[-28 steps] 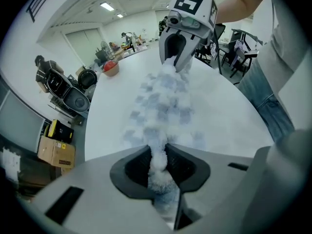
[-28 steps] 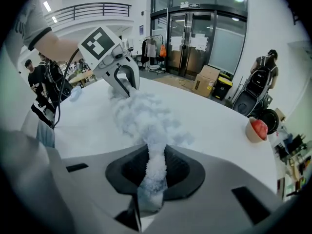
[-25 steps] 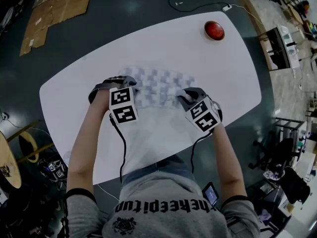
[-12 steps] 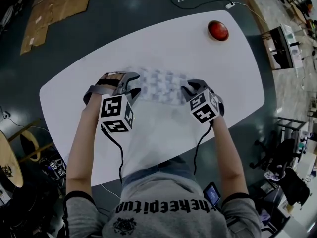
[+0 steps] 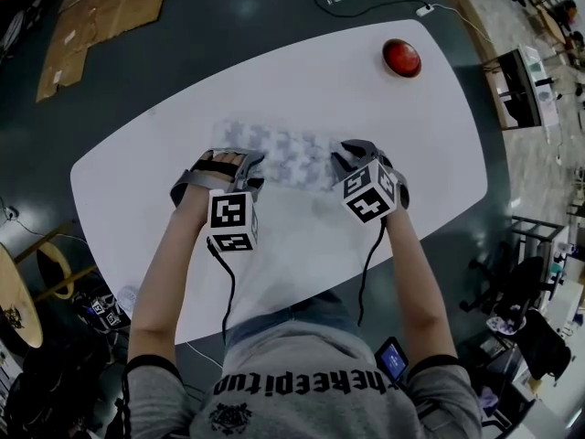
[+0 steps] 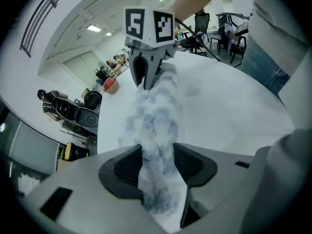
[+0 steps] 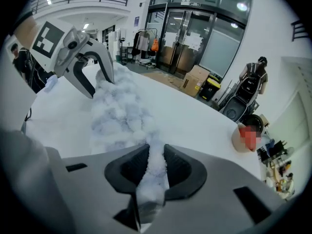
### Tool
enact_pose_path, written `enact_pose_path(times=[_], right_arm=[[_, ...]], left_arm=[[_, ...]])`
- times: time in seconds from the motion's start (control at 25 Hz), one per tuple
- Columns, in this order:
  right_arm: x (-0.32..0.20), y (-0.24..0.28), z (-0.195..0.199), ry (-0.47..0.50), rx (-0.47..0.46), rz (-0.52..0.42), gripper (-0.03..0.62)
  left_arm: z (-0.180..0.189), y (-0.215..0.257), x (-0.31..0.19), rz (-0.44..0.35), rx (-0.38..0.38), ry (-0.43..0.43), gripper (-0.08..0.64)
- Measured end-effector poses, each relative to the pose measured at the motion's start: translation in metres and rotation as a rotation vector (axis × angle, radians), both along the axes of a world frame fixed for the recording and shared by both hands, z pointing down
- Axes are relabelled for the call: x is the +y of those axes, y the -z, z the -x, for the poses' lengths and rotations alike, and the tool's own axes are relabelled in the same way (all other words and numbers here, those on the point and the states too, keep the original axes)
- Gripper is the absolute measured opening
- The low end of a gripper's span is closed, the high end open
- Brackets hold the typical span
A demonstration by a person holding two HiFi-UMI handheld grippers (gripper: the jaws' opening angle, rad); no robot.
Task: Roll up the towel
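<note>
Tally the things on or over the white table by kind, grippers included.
towel: 1
red dome: 1
grippers: 2, the left gripper and the right gripper; both sets of jaws have just been opening, with the towel between them
Total: 4

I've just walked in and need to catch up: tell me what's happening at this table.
A person with a two-jaw gripper in each hand is rolling a fluffy blue-and-white checked towel on a white oval table. The towel lies as a partly rolled strip between the grippers. On the left gripper the jaws have just opened wide, with the roll's end between them. On the right gripper they have eased open slightly but pinch a thin fold.
</note>
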State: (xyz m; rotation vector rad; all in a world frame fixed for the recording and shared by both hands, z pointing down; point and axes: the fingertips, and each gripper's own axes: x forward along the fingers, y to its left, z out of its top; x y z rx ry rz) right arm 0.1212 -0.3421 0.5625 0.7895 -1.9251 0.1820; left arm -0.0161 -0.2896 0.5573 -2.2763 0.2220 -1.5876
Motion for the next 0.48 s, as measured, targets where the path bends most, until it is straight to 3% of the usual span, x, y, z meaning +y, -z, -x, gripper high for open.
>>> enact_pose_path(times=[0.2,0.48], right_arm=[[-0.009,0.025,-0.004,-0.019,-0.056,-0.134,0.111],[0.005,0.063,-0.025,-0.074,-0.171,-0.178,0.155]], left_arm=[[-0.001,-0.007,-0.02,0.064,0.01,0.105,0.168],[-0.007,-0.007,-0.04,0.149,0.056,0.219,0.11]])
